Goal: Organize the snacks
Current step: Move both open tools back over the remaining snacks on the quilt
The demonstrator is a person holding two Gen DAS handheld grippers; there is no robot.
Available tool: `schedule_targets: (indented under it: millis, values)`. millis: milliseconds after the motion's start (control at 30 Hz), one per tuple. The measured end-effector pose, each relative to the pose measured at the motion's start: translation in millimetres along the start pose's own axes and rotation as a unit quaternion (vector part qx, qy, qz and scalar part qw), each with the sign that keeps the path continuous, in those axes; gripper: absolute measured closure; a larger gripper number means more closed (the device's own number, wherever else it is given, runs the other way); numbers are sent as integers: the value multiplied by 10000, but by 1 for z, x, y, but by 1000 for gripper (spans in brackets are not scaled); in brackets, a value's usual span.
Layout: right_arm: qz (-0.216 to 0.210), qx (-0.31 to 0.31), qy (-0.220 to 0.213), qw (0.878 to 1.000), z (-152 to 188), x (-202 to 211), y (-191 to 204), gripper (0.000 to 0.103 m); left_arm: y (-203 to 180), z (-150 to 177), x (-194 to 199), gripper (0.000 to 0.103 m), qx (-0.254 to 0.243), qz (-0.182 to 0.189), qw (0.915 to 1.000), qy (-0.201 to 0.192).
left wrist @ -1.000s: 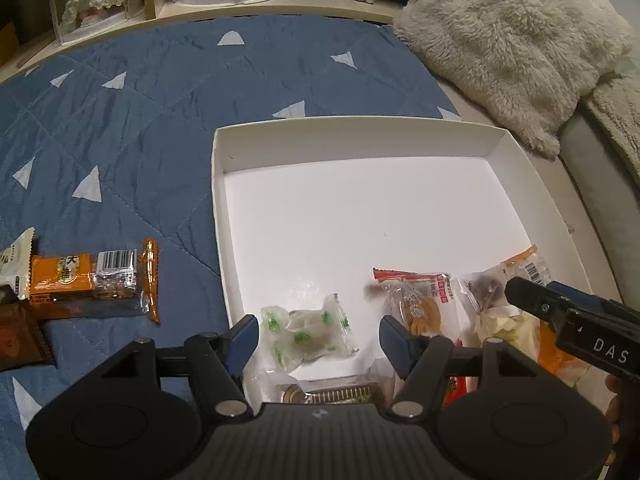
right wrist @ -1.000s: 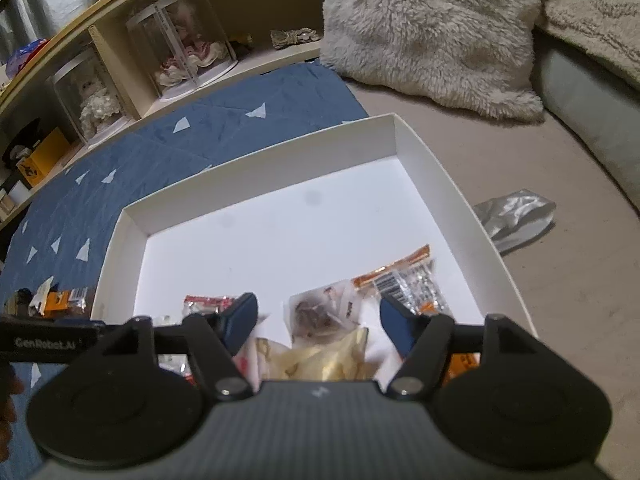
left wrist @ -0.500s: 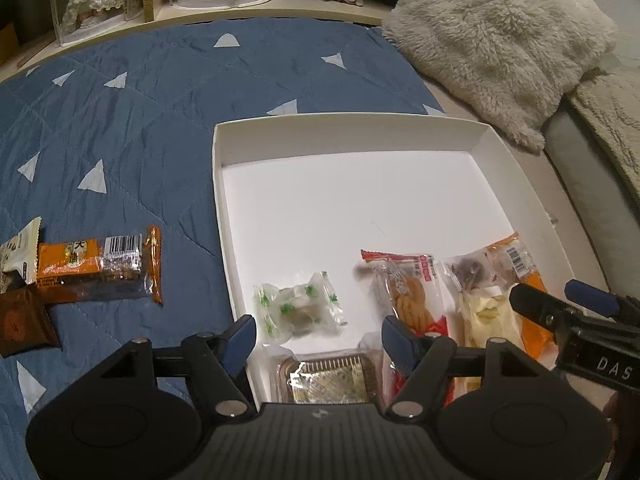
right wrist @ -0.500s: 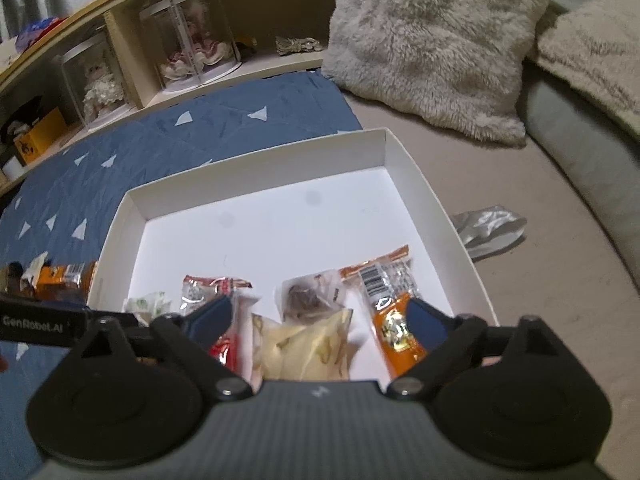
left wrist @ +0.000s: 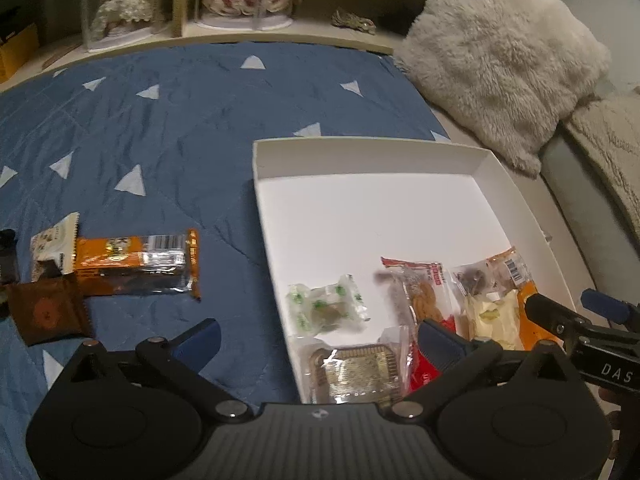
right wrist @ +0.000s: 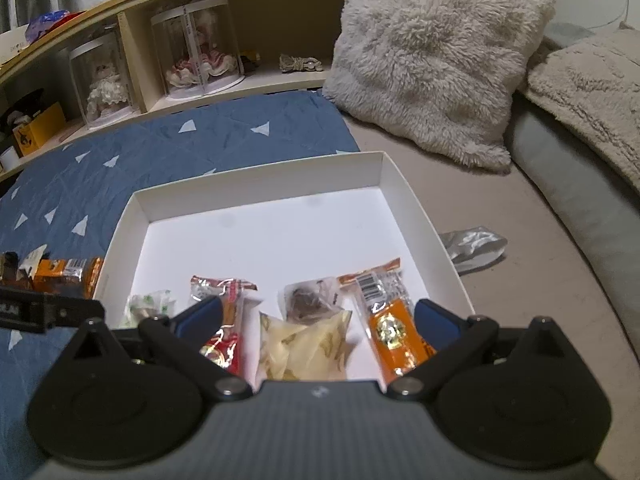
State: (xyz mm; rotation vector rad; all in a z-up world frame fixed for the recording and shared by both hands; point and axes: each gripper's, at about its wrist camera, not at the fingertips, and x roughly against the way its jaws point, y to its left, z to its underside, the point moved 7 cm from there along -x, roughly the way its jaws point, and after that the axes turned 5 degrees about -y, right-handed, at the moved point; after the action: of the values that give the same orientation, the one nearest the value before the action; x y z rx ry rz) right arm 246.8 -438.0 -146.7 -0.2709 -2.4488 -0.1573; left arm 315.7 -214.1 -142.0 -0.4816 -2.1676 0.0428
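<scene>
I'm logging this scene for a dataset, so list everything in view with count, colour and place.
box: 1, white, on the bed, open.
snack packets in box: 6, green-white, red, brown, yellow, orange, clear-gold, along its near edge.
snack packets on quilt: at least 3, orange, white, brown, left of box.
quilt: 1, blue with white triangles.
silver wrapper: 1, right of box.
fluffy cushion: 1, cream, beyond box.
doll display cases: 2, clear, shelf.
left hand-held gripper: black, open.
right hand-held gripper: black, open.

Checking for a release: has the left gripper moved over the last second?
Yes. The left gripper pulled back from the white box, and its jaws opened wider.
</scene>
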Motion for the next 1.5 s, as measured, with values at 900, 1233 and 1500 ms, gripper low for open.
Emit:
schedule_targets:
  millis: [900,1233,1500]
  values:
    - [-954,267,-230,9948,-5,3,126,0,149,5,82,0,503,-600,9948,-652]
    - [-1576,996,-535,9810,-1,-8,192,0,211,23,83,0,967,-823,9899,-631]
    - [-2044,2114,-770,9527,4,-26,232,0,200,13,54,0,906,-449,9931,-586]
